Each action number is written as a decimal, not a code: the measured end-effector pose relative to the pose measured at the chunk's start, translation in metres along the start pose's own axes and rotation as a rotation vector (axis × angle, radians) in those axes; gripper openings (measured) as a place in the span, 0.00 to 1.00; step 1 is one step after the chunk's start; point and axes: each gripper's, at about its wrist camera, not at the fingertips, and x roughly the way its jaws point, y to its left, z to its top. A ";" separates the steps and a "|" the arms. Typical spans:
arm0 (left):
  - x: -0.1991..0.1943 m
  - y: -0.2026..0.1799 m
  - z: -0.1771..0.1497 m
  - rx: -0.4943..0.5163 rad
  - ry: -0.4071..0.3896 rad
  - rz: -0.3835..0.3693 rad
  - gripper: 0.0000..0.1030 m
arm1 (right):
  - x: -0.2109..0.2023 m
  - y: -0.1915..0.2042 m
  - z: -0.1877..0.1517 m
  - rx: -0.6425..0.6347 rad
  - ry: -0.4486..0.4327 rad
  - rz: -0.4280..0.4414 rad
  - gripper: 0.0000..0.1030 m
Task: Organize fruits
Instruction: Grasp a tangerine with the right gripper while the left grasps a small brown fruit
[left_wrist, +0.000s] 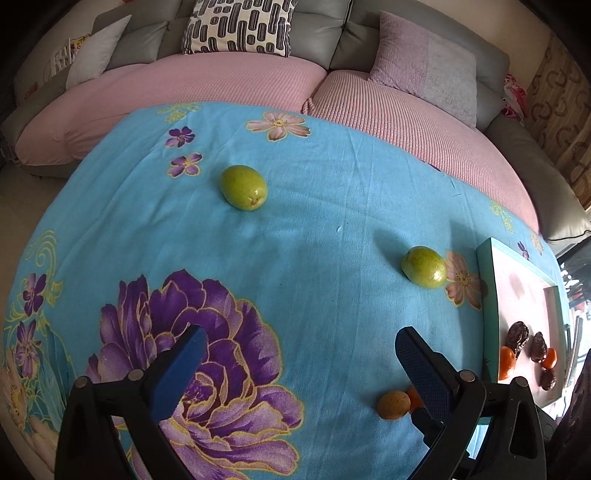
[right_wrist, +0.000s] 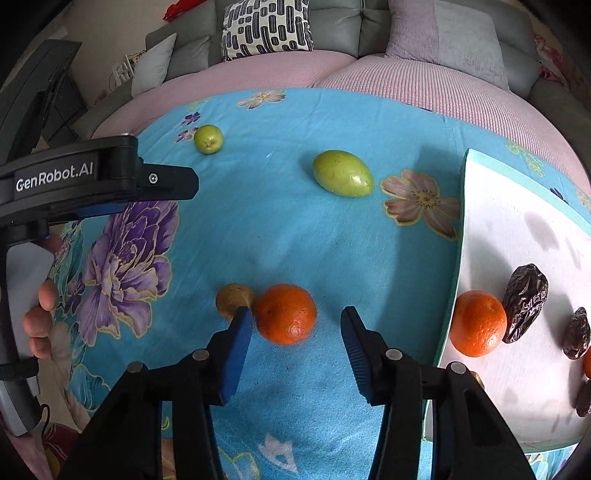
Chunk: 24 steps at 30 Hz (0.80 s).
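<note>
the right gripper (right_wrist: 295, 332) is held low over the blue floral cloth (right_wrist: 295, 229) with its jaws wide; a loose orange (right_wrist: 286, 314) lies on the cloth between the fingertips, against the left one, touching a small brown fruit (right_wrist: 232, 301). the left gripper (left_wrist: 299, 354) is spread wide over bare cloth. two green fruits (left_wrist: 243, 187) (left_wrist: 424, 266) lie mid-cloth. at the cloth's right edge, a tray (right_wrist: 517, 206) carries another orange (right_wrist: 478, 323) and dates (right_wrist: 524, 301).

Bright, even daylight, soft shadows, sharp centre, strong fisheye bending and dark corners.
</note>
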 end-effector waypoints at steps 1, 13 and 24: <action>0.000 0.000 0.000 0.001 0.001 -0.002 1.00 | 0.001 0.001 0.000 -0.003 0.004 -0.001 0.44; 0.007 -0.003 -0.002 -0.009 0.039 -0.054 0.99 | -0.019 -0.012 0.006 0.040 -0.067 -0.013 0.34; 0.017 -0.049 -0.021 0.160 0.118 -0.159 0.74 | -0.066 -0.076 0.006 0.193 -0.166 -0.099 0.34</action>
